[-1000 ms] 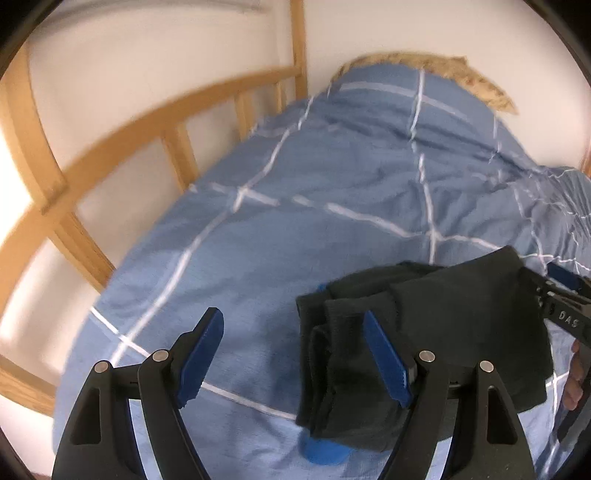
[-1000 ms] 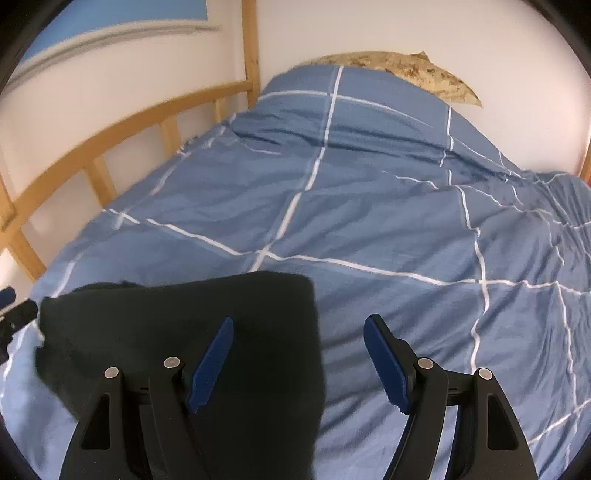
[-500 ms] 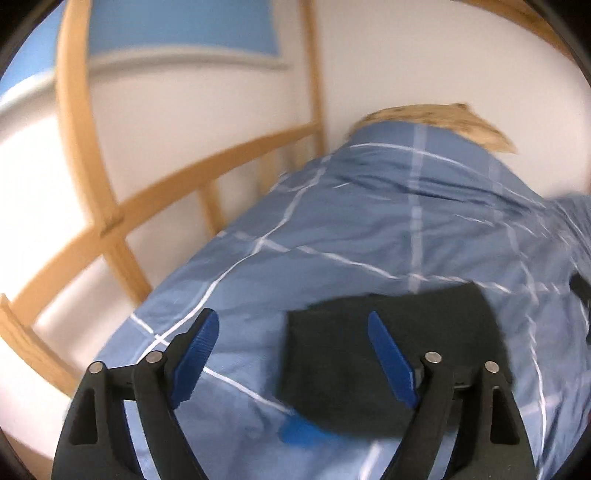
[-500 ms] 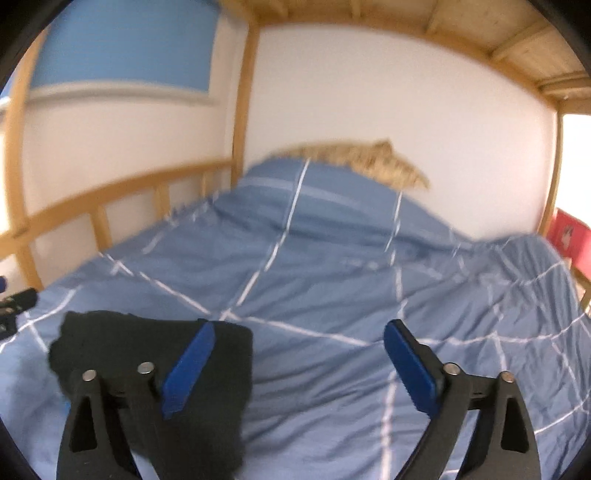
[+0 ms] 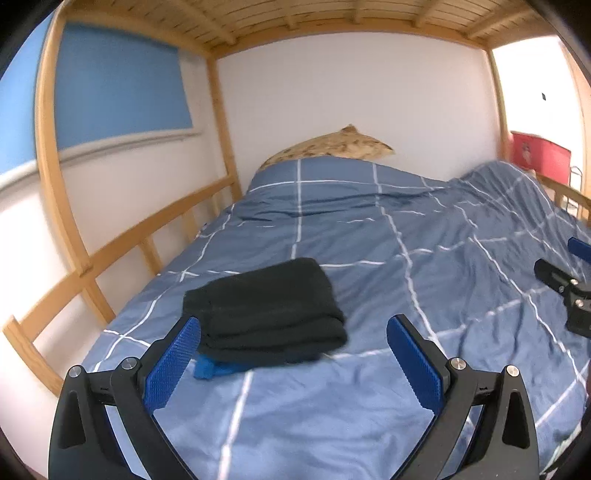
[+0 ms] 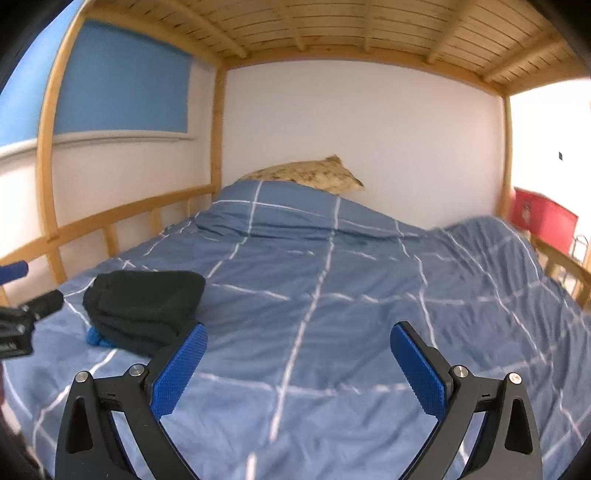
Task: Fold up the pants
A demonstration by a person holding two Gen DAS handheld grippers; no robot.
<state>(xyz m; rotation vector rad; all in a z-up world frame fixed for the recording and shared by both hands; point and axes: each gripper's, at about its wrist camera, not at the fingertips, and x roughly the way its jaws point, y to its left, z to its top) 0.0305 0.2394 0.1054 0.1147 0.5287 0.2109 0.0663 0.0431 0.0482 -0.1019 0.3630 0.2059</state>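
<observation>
The dark pants lie folded in a compact stack on the blue checked duvet, with a small blue item peeking out from under their near edge. My left gripper hovers back from the stack, its jaws opening wide, and the pads touch nothing. In the right wrist view the pants sit at the left. My right gripper is over bare duvet, its jaws also opening with nothing between them. Each gripper shows at the edge of the other's view: right gripper, left gripper.
A wooden side rail runs along the bed's left, against the wall. A patterned pillow lies at the far end. Wooden slats of an upper bunk hang overhead. A red chair stands beyond the right rail.
Both grippers have drawn back and upward from the pants and their jaws have spread wider. The folded pants stay on the duvet, now farther ahead.
</observation>
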